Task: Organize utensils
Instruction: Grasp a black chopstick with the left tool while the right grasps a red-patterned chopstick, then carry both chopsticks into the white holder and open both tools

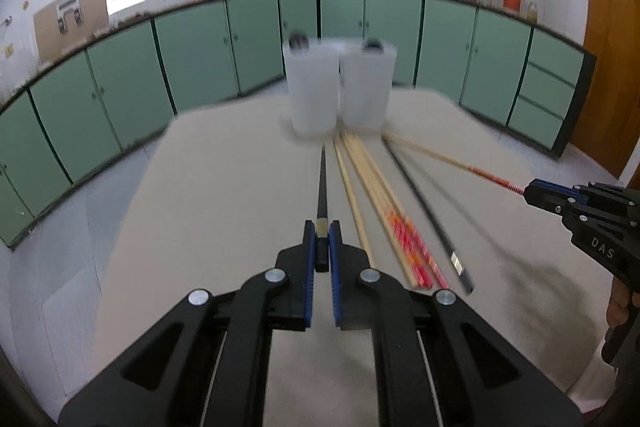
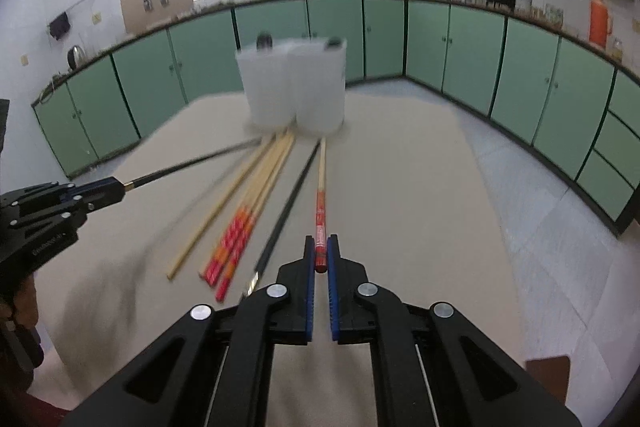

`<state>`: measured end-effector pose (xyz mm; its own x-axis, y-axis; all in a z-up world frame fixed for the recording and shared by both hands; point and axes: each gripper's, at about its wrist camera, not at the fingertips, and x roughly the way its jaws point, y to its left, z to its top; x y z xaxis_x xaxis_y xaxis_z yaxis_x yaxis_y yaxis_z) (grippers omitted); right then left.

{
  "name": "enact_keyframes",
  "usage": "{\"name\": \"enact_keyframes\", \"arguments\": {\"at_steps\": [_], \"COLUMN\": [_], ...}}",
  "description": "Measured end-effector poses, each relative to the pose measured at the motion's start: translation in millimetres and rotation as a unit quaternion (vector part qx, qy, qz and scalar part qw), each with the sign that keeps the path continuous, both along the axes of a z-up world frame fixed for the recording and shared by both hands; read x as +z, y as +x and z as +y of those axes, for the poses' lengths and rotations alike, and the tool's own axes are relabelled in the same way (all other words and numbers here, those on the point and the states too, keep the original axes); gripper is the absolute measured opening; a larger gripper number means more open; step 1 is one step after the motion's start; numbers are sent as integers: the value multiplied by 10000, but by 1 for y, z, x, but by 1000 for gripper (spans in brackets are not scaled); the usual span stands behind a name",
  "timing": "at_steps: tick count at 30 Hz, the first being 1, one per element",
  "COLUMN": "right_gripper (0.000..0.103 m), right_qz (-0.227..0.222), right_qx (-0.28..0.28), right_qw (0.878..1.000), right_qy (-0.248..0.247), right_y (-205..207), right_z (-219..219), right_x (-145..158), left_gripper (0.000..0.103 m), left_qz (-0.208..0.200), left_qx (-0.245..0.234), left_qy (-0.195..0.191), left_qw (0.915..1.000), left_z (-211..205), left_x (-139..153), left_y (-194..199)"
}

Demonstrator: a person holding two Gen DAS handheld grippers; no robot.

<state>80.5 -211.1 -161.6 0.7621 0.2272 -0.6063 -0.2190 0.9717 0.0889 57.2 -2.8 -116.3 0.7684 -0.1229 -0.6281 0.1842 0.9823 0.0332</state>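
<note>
My left gripper (image 1: 322, 229) is shut on the end of a black chopstick (image 1: 322, 183) that points toward two white cups (image 1: 314, 89). My right gripper (image 2: 321, 245) is shut on the red end of a wooden chopstick (image 2: 321, 187). Each gripper shows in the other view: the right one (image 1: 534, 191) and the left one (image 2: 116, 185). Several wooden chopsticks with red-orange ends (image 1: 384, 203) and another black chopstick (image 1: 424, 211) lie on the table between the grippers. They also show in the right wrist view (image 2: 248, 203).
The beige table (image 1: 224, 195) ends just behind the cups (image 2: 292, 87). Green kitchen cabinets (image 1: 120, 83) run along the walls behind, with floor between them and the table.
</note>
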Motion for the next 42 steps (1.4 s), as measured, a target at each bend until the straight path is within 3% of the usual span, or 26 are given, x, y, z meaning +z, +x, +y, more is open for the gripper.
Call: {"name": "enact_keyframes", "arguments": {"at_steps": [10,25,35,42], "right_gripper": [6,6,6,6], "right_qz": [-745,-889,-1511,-1876], "right_qx": [79,477,657,551], "right_qw": [9966,9924,9830,9758], "right_qy": [340,711,810,981], "right_y": [11,66,99,153], "right_z": [-19,-24,-19,-12], "right_x": [76,131,189,222], "left_gripper": [6,6,6,6], "left_qz": [-830,-1128,-1742,-2133], "left_qx": [-109,-268,-223,-243], "left_qy": [-269,-666,-918,-970], "left_qw": [9961,9910,9802,9719], "left_z": [-1,-9,-5,-17], "left_x": [76,111,160,193], "left_y": [12,48,81,125]}}
